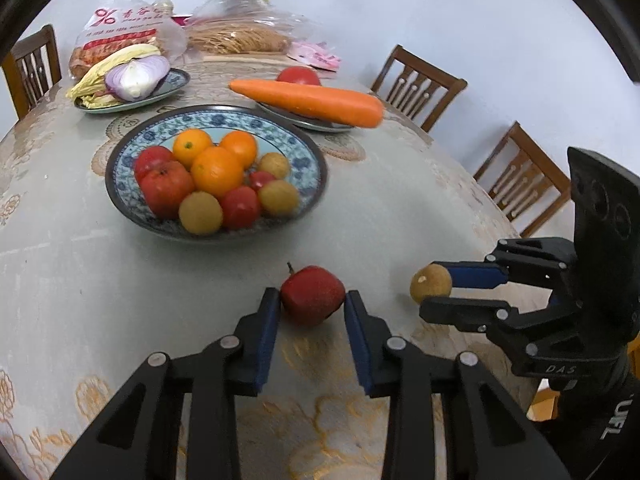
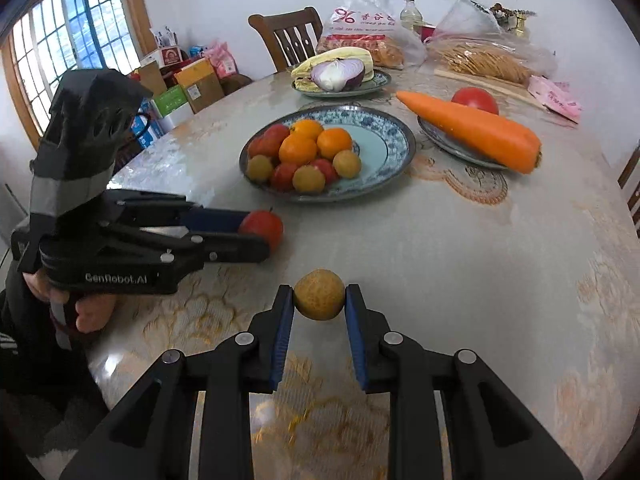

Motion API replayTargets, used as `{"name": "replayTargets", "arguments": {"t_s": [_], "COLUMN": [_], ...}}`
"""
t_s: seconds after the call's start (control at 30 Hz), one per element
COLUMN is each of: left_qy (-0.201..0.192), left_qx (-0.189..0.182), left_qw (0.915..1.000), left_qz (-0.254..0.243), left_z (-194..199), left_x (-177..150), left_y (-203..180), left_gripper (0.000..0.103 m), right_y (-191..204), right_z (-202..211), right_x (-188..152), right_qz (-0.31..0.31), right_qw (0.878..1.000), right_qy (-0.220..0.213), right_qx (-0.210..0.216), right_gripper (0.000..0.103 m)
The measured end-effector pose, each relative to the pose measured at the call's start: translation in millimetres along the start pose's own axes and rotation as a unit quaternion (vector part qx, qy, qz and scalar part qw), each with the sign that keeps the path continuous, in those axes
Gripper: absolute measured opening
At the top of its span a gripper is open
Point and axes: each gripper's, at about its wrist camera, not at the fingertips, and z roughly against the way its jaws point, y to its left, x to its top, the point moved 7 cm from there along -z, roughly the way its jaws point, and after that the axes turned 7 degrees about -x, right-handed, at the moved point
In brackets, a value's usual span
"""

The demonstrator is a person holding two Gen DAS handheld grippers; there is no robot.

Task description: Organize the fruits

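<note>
Jaws clamped: apple, longan.

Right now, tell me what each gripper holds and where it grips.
Left gripper holds the small red apple by its sides; right gripper holds the round tan longan-like fruit across its middle.

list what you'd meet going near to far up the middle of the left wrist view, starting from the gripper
left gripper closed on the red apple → blue patterned fruit bowl holding oranges, apples and small brown fruits → carrot across a plate → tomato behind it → bag of dried noodles
</note>
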Motion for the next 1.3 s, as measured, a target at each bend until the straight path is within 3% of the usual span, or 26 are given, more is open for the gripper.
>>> {"name": "replayTargets", "arguments": {"t_s": [0.43, 0.5, 0.53, 0.57, 0.7, 0.83, 0.97, 1.07, 1.17, 1.3], "left_qy": [-0.01, -0.012, -0.013, -0.015, -0.044, -0.068, -0.064, -0.032, -0.026, -0.024], "left_qx": [0.026, 0.035, 0.039, 0.04, 0.042, 0.05, 0.039, 0.045, 0.048, 0.041], "left_qw": [0.9993, 0.9989, 0.9988, 0.9989, 0.9981, 0.9964, 0.9972, 0.9985, 0.9985, 0.9989], "left_qz": [-0.026, -0.027, -0.025, -0.02, 0.004, 0.007, -0.002, -0.002, -0.005, -0.005], "left_z": [18, 21, 22, 24, 29, 29, 25, 14, 12, 13], "left_x": [-34, -35, -36, -35, -29, -21, -18, -21, -23, -25], "left_y": [-20, -19, -17, -16, -10, -9, -12, -11, -12, -13], "left_gripper": [0.036, 0.047, 0.06, 0.068, 0.068, 0.067, 0.048, 0.042, 0.04, 0.034], "right_y": [8, 8, 8, 8, 9, 5, -1, -5, -7, -7], "right_z": [10, 10, 10, 9, 8, 10, 16, 13, 3, 3], "right_x": [-33, -33, -33, -32, -29, -23, -20, -22, -25, -26], "right_qz": [-0.032, -0.035, -0.037, -0.04, -0.049, -0.063, -0.072, -0.08, -0.084, -0.084], "right_qw": [0.999, 0.999, 0.999, 0.999, 0.998, 0.996, 0.993, 0.992, 0.992, 0.991], "right_qy": [-0.001, -0.002, -0.004, -0.006, -0.024, -0.053, -0.071, -0.061, -0.037, -0.036], "right_qx": [-0.017, -0.021, -0.021, -0.021, -0.016, -0.029, -0.067, -0.081, -0.083, -0.093], "right_gripper": [0.027, 0.028, 0.028, 0.029, 0.043, 0.045, 0.045, 0.045, 0.045, 0.041]}}
